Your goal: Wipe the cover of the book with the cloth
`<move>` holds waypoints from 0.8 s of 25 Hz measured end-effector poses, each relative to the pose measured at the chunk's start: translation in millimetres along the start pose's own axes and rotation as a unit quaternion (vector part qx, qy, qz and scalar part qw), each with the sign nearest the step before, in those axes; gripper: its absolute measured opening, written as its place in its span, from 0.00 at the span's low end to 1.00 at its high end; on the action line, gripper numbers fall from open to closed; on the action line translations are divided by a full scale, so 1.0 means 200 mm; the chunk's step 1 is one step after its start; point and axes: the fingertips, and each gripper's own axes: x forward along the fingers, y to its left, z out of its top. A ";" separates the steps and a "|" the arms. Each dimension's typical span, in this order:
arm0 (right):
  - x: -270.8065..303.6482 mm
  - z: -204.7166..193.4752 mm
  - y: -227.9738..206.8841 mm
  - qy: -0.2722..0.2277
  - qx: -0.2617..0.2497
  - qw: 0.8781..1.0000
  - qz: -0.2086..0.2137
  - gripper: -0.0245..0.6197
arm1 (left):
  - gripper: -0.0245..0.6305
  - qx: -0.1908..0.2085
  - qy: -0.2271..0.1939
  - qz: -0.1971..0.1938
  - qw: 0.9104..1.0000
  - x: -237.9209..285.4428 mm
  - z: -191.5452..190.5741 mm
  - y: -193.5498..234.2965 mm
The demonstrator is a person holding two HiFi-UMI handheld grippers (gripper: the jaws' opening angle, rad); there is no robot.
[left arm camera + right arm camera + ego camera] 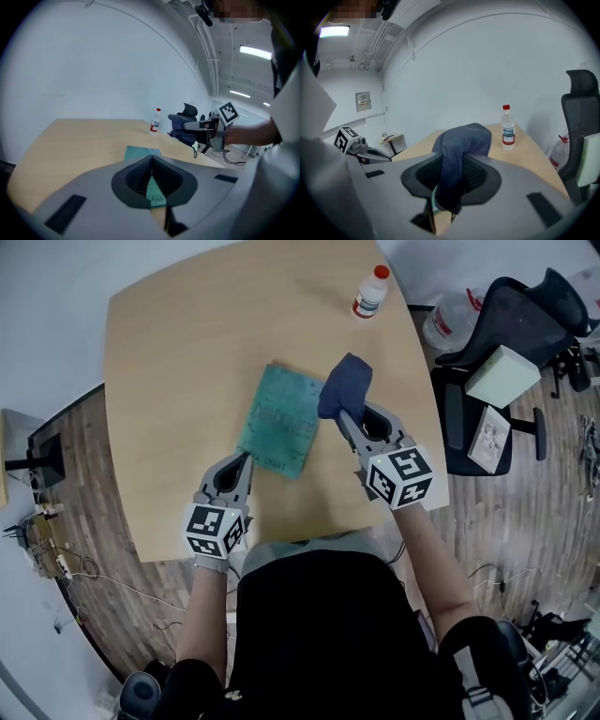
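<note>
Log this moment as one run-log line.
left tongs: shut, empty, at book near edge | right tongs: shut on cloth | cloth: at book right edge, contact unclear

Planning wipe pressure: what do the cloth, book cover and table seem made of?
The cloth looks like soft dark-blue fabric, folding limply. The book cover seems matte teal paper or card, without glare. The table looks like smooth pale wood or laminate, faintly grained.

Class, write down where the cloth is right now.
In the head view, the cloth is clamped in the right gripper, at the far right corner of the book.
</note>
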 end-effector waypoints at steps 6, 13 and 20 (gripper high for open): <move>0.21 -0.07 -0.09 0.028 0.014 0.999 -0.007 0.22 | 0.07 -0.024 0.030 -0.011 0.999 0.17 -0.12 0.12; 0.42 -0.20 -0.18 0.059 0.021 0.998 -0.014 0.22 | 0.07 -0.026 0.067 -0.015 0.997 0.31 -0.26 0.21; 0.54 -0.32 -0.25 0.087 0.031 0.995 -0.024 0.22 | 0.07 -0.017 0.101 -0.008 0.995 0.36 -0.38 0.26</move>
